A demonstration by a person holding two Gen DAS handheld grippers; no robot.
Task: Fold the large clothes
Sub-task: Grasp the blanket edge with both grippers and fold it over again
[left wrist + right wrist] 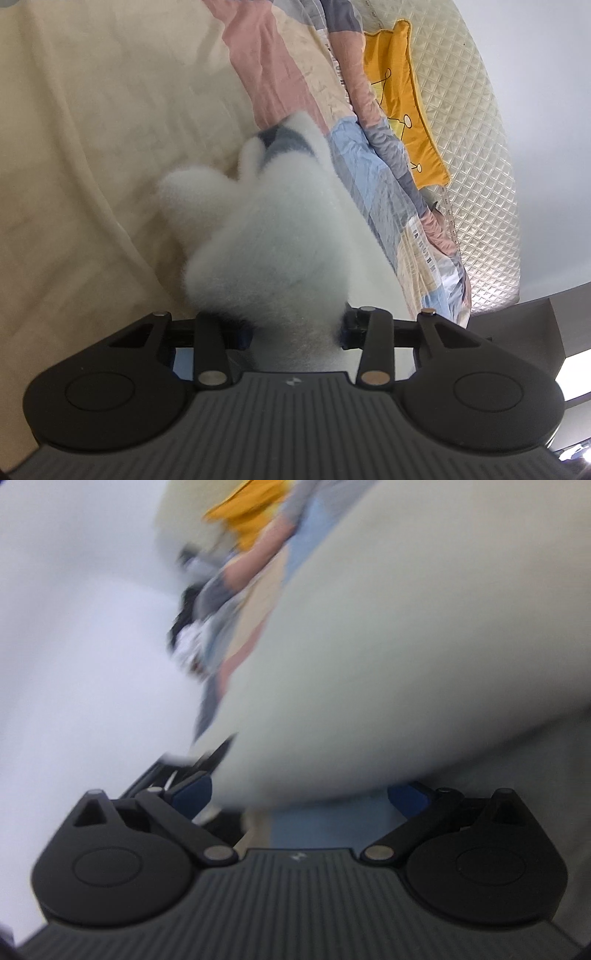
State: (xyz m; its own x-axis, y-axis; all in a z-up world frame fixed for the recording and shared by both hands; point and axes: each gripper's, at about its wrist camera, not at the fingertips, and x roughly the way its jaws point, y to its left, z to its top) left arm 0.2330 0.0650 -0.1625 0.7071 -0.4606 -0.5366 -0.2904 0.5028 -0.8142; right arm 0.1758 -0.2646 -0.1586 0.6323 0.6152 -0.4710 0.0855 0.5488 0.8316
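A fluffy white garment (266,236) with a grey-blue patch near its far end rises in a bunch from my left gripper (295,328), which is shut on it. The fleece hides the fingertips; only slivers of blue pad show on either side. It hangs over a cream bed sheet (92,147). The right wrist view is heavily blurred. My right gripper (299,797) stands open, its blue pads (194,794) far apart. A pale cream cloth surface (406,646) looms close above the gap, and I cannot tell whether it touches the pads.
A patchwork quilt (266,66) of pink, blue and grey runs along the bed's far side. Beside it lie a yellow pillow (399,103) and a quilted cream headboard (465,129). Dark furniture (524,325) stands at the lower right. The quilt (251,602) shows blurred in the right wrist view.
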